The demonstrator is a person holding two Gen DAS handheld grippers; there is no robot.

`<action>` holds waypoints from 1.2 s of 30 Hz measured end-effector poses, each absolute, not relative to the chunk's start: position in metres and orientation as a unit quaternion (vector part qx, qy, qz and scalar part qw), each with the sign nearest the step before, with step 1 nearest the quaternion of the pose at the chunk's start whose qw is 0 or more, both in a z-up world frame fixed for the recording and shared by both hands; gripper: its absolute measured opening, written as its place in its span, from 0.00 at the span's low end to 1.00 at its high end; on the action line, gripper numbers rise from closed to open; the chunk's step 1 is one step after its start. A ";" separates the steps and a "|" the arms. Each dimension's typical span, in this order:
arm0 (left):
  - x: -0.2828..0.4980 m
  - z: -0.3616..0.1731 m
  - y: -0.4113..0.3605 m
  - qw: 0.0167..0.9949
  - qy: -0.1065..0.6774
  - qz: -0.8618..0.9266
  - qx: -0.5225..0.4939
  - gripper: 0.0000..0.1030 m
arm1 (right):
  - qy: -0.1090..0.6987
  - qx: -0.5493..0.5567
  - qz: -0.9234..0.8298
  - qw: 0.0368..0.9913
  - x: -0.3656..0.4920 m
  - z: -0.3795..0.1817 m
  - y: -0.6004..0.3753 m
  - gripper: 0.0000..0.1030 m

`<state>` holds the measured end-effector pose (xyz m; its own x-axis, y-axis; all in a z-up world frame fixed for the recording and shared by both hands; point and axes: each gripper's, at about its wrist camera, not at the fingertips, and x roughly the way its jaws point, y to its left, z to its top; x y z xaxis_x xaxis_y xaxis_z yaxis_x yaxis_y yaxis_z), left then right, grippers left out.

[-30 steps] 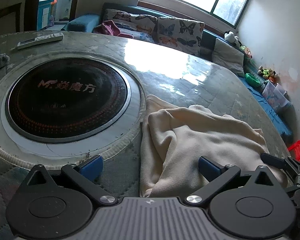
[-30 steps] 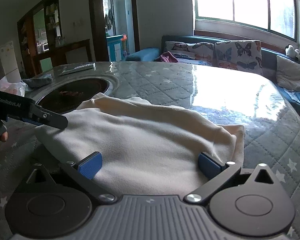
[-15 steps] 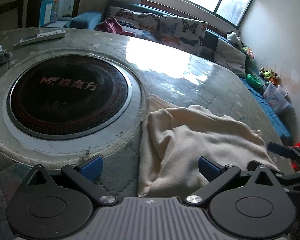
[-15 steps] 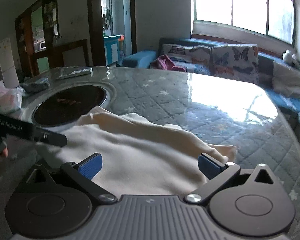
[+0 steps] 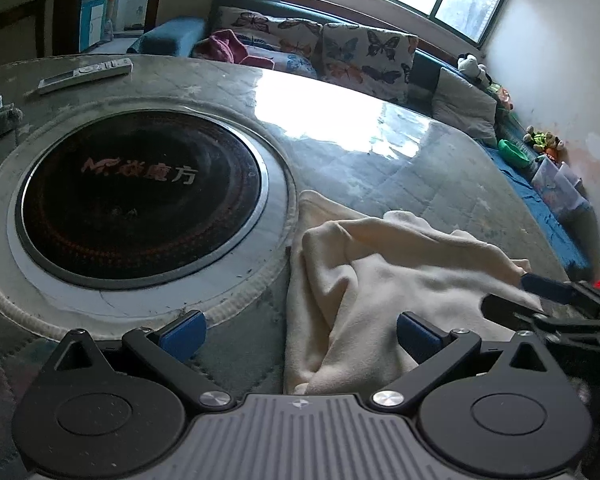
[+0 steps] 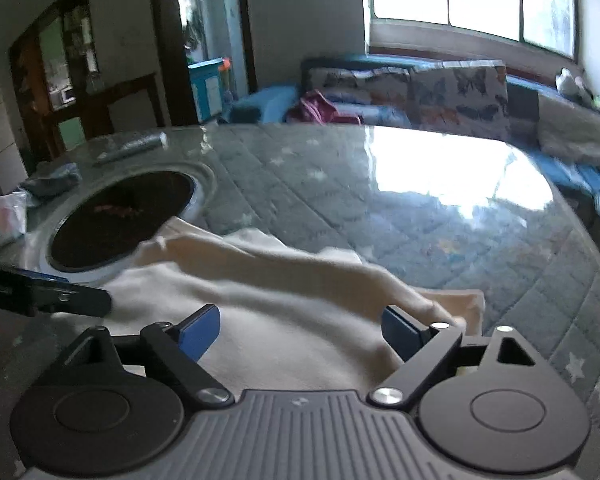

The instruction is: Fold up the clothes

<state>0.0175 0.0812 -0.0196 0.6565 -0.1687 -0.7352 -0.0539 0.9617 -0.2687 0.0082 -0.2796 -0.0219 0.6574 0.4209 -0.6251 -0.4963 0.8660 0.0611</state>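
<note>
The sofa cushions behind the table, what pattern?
Butterflies on the cushions, clearest in the left wrist view.

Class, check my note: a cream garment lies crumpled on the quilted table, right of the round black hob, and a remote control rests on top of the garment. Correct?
One error. The remote control rests on the quilted table beyond the hob, not on the cream garment, as the left wrist view shows.

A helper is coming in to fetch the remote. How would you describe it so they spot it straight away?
Start at the big round table with the black cooktop sunk into it. Look past the cooktop to the table's far edge: the remote lies flat there, slim, long and grey with rows of buttons, unlike the soft cream garment nearer the front.
</note>
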 end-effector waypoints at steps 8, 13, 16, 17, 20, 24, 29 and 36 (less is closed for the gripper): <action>0.015 -0.004 0.096 0.910 0.391 -0.017 -0.138 1.00 | 0.276 -0.155 0.333 0.888 -0.041 0.002 -0.242 0.78; 0.017 0.003 0.109 0.907 0.388 -0.007 -0.165 1.00 | 0.264 -0.192 0.377 0.867 -0.063 0.001 -0.211 0.67; 0.017 0.005 0.112 0.905 0.387 -0.014 -0.179 1.00 | 0.252 -0.222 0.398 0.854 -0.073 -0.002 -0.190 0.61; 0.017 0.006 0.111 0.905 0.386 -0.019 -0.180 1.00 | 0.248 -0.235 0.402 0.850 -0.076 -0.003 -0.183 0.60; 0.018 0.005 0.111 0.899 0.394 -0.025 -0.189 1.00 | 0.245 -0.266 0.409 0.837 -0.081 -0.010 -0.164 0.51; 0.021 0.002 0.118 0.883 0.405 -0.032 -0.234 1.00 | 0.244 -0.307 0.411 0.823 -0.087 -0.021 -0.146 0.46; 0.026 -0.004 0.118 0.869 0.416 -0.043 -0.263 1.00 | 0.232 -0.346 0.394 0.819 -0.088 -0.031 -0.136 0.26; 0.032 -0.021 0.124 0.826 0.437 -0.047 -0.352 1.00 | 0.246 -0.266 0.404 0.840 -0.076 -0.008 -0.159 0.12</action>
<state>0.0325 0.1241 -0.0205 0.6127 -0.3859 -0.6897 -0.2295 0.7482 -0.6225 -0.0763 -0.1588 -0.0083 0.5529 0.5473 -0.6283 -0.8093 0.5323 -0.2485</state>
